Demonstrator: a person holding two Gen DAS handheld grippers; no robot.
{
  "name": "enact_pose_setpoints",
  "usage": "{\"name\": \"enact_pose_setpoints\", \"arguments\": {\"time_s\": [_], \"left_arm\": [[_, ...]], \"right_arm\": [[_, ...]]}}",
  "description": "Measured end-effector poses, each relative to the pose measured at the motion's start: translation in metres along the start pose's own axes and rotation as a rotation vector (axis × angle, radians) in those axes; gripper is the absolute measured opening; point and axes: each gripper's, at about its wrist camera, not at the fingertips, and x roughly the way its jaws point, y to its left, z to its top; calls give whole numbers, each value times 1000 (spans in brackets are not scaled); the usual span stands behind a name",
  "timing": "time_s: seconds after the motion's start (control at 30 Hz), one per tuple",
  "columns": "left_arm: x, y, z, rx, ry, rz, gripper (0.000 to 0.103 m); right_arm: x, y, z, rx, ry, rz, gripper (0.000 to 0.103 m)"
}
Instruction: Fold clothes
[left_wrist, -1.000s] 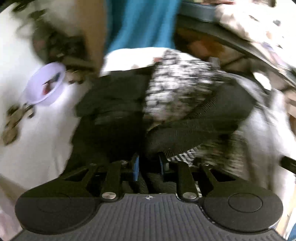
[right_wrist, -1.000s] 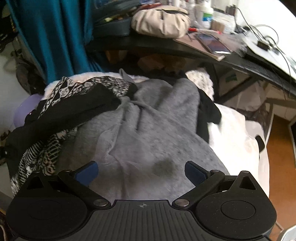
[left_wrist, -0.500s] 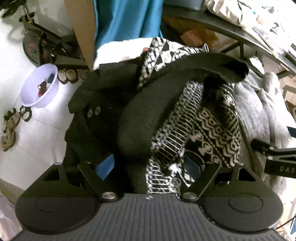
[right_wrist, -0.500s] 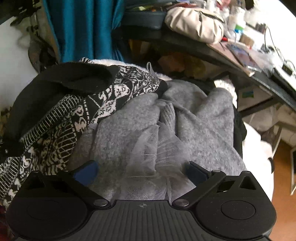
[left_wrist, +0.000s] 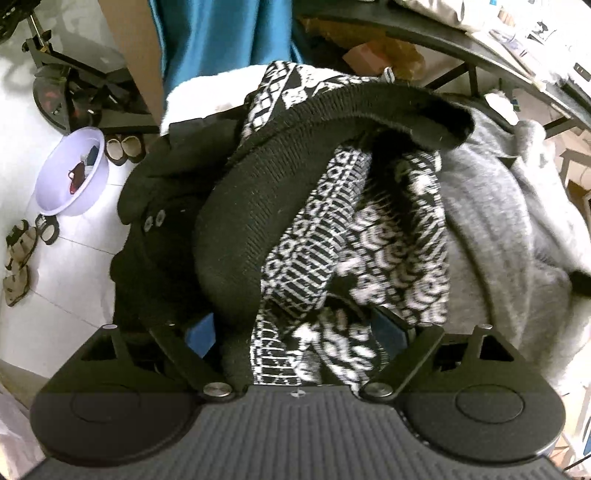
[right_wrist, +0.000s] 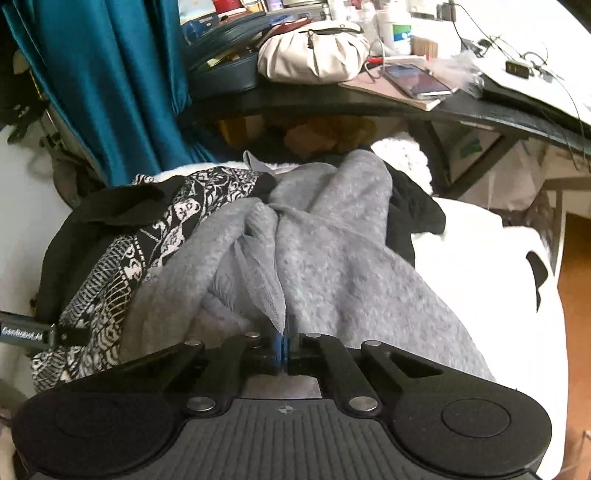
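While the left gripper gapes wide around a black-and-white patterned garment and a black knit, the right gripper is clenched on a fold of the grey sweater. The clothes pile on a white bed, the sweater at the patterned garment's three o'clock.

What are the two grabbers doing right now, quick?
Left gripper: open, with the black-and-white patterned cloth lying between its fingers, not pinched.
Right gripper: shut on the gray sweater, pinching a fold.
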Motion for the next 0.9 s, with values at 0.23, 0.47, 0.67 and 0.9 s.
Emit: {"name": "enact_pose_setpoints", "arguments": {"time_s": [0.23,0.47,0.67,0.9], "left_arm": [[-13,-14,-2,-4,-21,-32,90],[-25,-15,-4,-47,-47,-77,92],[-31,-21,-4,-56,-58,-107,93],[-23,-31,-2,-34,-47,-92,94]], "right_arm": [[-13,-11,3,6,-1,10,46],[7,-27,16,-64,-12,-99,80],[29,-33,19,-98,33,-39,17],[-4,-45,6,-116,19,6,2]]}}
